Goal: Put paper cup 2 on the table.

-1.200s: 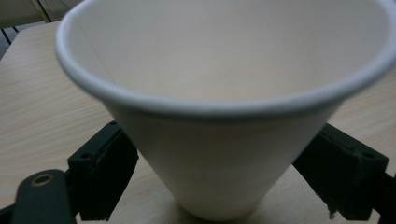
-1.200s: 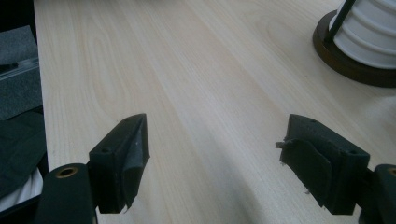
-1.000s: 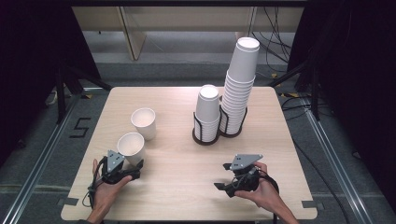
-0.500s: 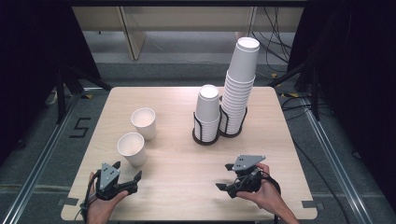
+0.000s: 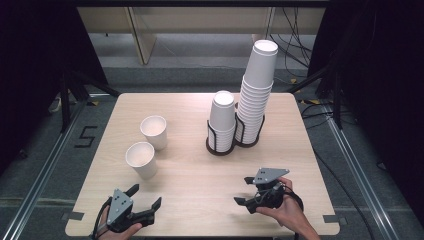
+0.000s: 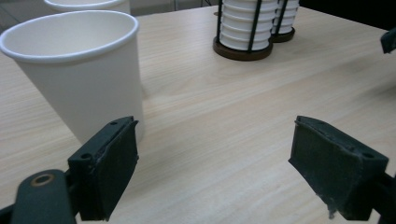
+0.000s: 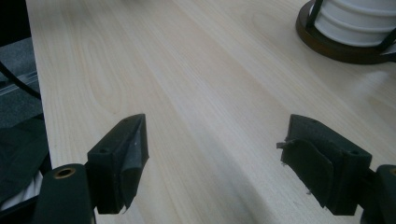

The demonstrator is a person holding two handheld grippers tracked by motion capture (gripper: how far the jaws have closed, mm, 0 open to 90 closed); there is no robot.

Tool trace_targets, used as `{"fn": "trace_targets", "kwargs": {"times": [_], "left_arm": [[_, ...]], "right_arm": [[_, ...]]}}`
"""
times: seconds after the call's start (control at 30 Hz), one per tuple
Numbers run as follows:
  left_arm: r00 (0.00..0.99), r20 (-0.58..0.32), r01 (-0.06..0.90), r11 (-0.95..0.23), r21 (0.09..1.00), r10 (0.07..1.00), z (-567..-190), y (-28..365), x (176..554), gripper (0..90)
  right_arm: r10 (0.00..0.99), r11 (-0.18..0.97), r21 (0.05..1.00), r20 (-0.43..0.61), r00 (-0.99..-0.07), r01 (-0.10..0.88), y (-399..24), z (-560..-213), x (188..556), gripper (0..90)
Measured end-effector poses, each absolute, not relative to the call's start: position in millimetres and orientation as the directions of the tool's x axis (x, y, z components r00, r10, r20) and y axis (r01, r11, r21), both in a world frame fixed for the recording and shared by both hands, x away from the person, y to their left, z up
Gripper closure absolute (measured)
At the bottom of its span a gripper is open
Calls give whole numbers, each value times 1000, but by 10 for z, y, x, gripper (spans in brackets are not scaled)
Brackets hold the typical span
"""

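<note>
Two white paper cups stand upright at the table's left, the near cup and the far cup. My left gripper is at the near left edge, open and empty, a short way in front of the near cup. In the left gripper view its jaws stand wide apart, with the near cup just beyond the left jaw and apart from it. My right gripper rests open at the near right. Between its jaws there is only bare wood.
A short cup stack and a tall cup stack sit upside down in black wire holders at the table's back centre. The holder's dark base lies ahead of the right gripper. The table edge is just behind both hands.
My left gripper has drawn back from the near cup toward the table's near edge, leaving the cup standing. The right gripper has kept still.
</note>
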State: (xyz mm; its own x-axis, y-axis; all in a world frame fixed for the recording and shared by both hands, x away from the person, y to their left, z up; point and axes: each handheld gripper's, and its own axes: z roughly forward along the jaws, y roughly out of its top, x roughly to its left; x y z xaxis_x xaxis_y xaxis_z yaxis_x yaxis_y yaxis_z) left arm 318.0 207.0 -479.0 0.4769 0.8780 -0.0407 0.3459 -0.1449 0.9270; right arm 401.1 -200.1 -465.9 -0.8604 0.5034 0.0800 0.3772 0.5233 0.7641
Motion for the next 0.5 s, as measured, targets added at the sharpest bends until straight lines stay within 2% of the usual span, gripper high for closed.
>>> {"fn": "trace_targets", "kwargs": {"times": [0.5], "left_arm": [[549, -51, 340, -168, 925, 835, -4805, 1920, 3001, 143]], "right_arm": [[524, 482, 772, 123, -843, 413, -2160, -4695, 3814, 187]]}}
